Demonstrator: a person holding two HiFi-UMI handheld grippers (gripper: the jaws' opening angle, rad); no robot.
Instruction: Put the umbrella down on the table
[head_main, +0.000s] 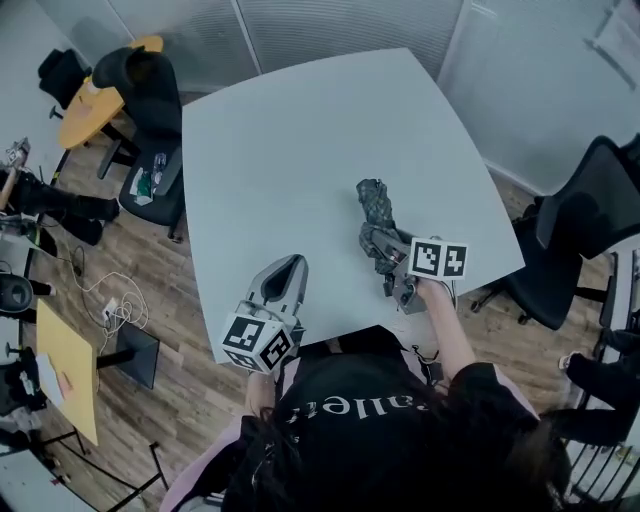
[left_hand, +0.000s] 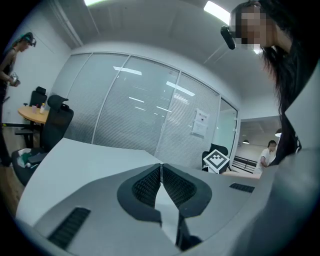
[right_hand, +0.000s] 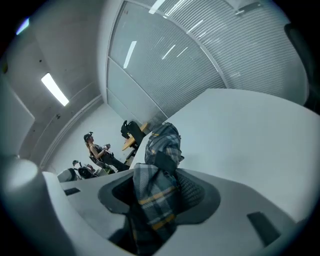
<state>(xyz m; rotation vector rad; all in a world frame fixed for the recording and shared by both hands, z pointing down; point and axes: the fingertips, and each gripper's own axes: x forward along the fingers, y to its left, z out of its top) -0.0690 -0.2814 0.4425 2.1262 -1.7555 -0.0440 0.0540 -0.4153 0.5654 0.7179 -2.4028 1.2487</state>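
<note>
- Step I'm on: lowering the umbrella (head_main: 376, 205) to the table (head_main: 300, 130), so the put-down itself isn't done yet
- My right gripper (head_main: 383, 248) is clamped on the umbrella, jaws spread fairly wide around the bundled fabric, which fills the gap between them in the right gripper view (right_hand: 160, 175)
- Where it is: over the right half of the table, near the right edge and closer to the near edge than the far one, with the free end poking out toward the far side
- Honestly can't tell from any view whether that free end is touching the tabletop or just above it
- My left gripper (head_main: 288, 268) is clenched on nothing, tips pressed together, sitting by the near edge and well apart from the umbrella
- Next move, my guess: bring it down till its whole length lies flat, then let the jaws go and back out without dragging the fabric along
- The umbrella is folded up short and chunky, soft crumpled cloth in grey plaid with thin yellow stripes, and a dark band (right_hand: 165, 161) wrapped round it
- It's squishy, so I'd expect it to slump or roll a bit once let go
- The table is smooth, pale and matte with rounded corners, so it'll get a flat landing but not much grip
</note>
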